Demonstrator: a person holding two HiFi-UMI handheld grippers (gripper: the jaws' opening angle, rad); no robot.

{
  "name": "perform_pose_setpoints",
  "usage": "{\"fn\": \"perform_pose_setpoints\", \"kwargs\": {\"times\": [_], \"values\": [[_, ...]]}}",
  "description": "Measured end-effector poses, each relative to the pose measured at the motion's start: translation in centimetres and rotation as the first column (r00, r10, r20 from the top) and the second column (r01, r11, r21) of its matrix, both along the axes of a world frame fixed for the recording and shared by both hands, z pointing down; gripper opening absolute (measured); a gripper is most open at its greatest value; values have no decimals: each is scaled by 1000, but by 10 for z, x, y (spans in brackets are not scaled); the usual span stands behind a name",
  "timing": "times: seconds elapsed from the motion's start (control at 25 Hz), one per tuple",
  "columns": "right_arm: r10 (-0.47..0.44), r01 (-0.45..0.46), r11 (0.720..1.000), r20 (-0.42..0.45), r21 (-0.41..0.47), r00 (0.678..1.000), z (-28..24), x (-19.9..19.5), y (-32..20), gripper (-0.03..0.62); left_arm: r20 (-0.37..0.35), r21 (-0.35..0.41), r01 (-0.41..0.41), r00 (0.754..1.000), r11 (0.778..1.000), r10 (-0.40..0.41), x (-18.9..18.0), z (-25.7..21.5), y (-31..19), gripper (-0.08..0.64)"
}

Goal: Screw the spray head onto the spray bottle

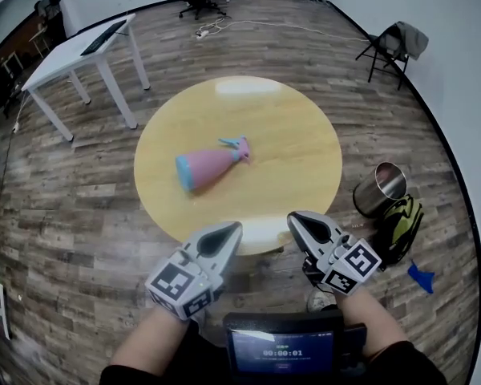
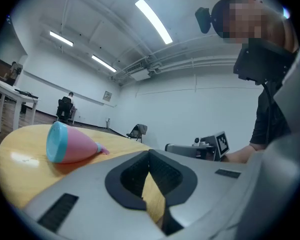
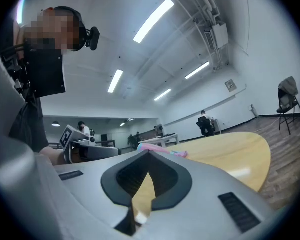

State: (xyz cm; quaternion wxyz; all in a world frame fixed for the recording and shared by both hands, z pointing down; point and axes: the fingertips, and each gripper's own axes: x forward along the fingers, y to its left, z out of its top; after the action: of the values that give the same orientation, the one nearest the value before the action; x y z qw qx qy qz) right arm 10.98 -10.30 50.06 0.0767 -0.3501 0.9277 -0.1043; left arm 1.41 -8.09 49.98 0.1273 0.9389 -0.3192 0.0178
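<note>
A pink spray bottle (image 1: 207, 167) with a light blue base lies on its side in the middle of the round yellow table (image 1: 305, 143). The pink and teal spray head (image 1: 236, 147) lies at its narrow end; whether the two are joined I cannot tell. My left gripper (image 1: 228, 231) and right gripper (image 1: 297, 219) hover side by side over the table's near edge, well short of the bottle. Both are shut with nothing between the jaws. The left gripper view shows the bottle (image 2: 70, 144) beyond the shut left gripper (image 2: 150, 154). In the right gripper view the bottle (image 3: 162, 148) peeks over the right gripper (image 3: 149, 156).
A metal bucket (image 1: 379, 189) and a yellow-black bag (image 1: 401, 223) stand on the wooden floor right of the table. A white desk (image 1: 80, 54) is at the far left, a folding chair (image 1: 389, 46) at the far right. A screen (image 1: 282, 347) hangs at the person's chest.
</note>
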Motion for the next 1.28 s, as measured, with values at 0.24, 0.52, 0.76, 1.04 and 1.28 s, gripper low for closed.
{"fn": "perform_pose_setpoints", "kwargs": {"times": [0.24, 0.52, 0.76, 1.04, 1.28], "values": [[-18, 19, 998, -13, 62, 1000, -36, -15, -49, 21, 18, 58, -8, 1000, 998, 7, -13, -31, -43, 3], [-41, 44, 997, -57, 65, 998, -54, -38, -116, 22, 123, 198, 39, 990, 979, -64, -46, -81, -95, 3], [-80, 80, 995, -8, 62, 997, -70, -42, -157, 23, 256, 286, 79, 954, 955, -156, -79, -86, -142, 9], [-100, 99, 991, 6, 87, 995, -80, -27, -172, 32, 310, 148, -65, 951, 987, 16, -84, -56, -158, 247], [-99, 100, 991, -9, 84, 995, -76, -16, -164, 40, 508, 28, -234, 841, 972, 188, -68, 2, -140, 508]]}}
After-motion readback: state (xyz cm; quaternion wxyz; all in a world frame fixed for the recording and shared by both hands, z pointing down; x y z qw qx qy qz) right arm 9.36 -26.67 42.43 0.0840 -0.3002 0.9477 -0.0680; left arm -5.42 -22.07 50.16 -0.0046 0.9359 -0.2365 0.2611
